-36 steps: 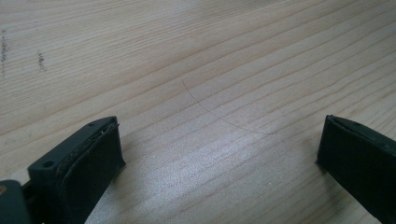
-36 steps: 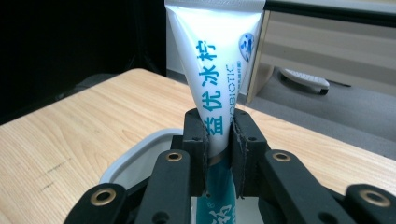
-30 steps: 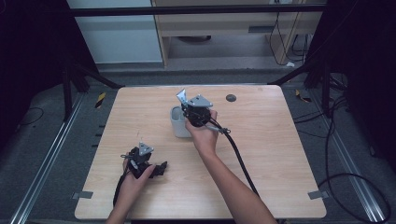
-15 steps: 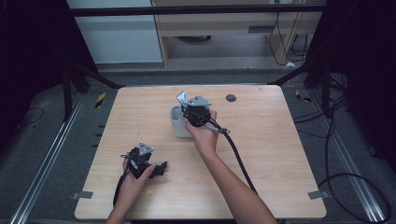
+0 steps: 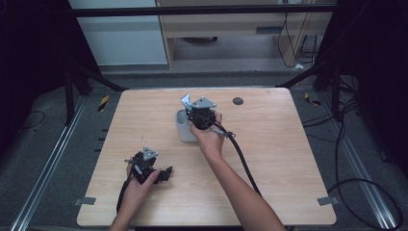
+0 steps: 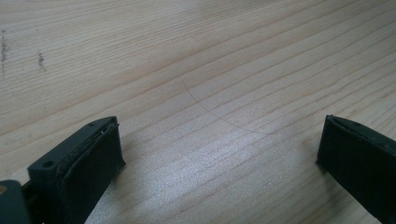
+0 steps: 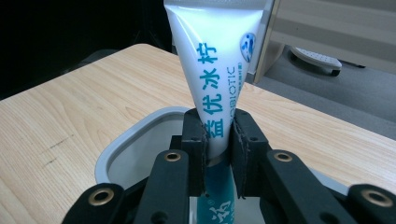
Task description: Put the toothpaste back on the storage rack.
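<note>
High view: right gripper (image 5: 188, 107) sits over the cup (image 5: 183, 126) at table (image 5: 269, 159) centre, a tube (image 5: 185, 100) sticking up from it. Left gripper (image 5: 163, 174) rests on the table near the front-left edge, well apart from the cup.

Left gripper view: jaws spread wide, nothing between them, bare wood below.

Right gripper view: jaws clamped tight on the tube (image 7: 219, 70), which stands upright, lower end inside the cup (image 7: 135, 140), flat crimped end up.

The tube (image 7: 219, 74) stands upright over the cup (image 7: 140, 135), mid-table (image 5: 269, 159), left claw (image 5: 161, 174) well nearer.
</note>
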The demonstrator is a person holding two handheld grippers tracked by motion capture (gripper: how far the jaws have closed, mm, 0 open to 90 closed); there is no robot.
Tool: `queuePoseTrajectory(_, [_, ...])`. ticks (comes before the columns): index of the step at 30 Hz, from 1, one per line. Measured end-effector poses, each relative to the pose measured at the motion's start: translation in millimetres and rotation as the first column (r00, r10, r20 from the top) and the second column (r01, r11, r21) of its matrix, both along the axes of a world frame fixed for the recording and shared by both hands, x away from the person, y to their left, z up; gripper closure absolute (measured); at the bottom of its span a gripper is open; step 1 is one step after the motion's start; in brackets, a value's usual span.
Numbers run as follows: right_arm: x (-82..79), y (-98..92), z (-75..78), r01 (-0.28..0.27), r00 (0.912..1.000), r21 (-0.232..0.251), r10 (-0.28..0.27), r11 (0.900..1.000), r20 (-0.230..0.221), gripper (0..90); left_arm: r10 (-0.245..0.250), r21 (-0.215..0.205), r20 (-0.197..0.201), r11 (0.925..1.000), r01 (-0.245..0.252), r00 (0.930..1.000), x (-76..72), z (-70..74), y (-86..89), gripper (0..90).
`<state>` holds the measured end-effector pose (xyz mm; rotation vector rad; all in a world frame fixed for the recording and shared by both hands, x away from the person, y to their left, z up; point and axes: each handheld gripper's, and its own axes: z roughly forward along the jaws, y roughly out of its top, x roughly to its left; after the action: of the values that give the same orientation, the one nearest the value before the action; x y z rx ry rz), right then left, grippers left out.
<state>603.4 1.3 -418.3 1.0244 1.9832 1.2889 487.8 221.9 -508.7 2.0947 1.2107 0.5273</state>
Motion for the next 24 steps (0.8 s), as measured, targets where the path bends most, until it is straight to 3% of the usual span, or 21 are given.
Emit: queuePoseTrajectory(24, [1.9, -1.9, 3.2, -0.01, 0.9998, 0.008, 0.01, 1.0, -0.015, 73.8, 0.0, 0.0, 0.0, 1.0, 0.0, 1.0, 0.0, 0.0, 0.0, 0.0])
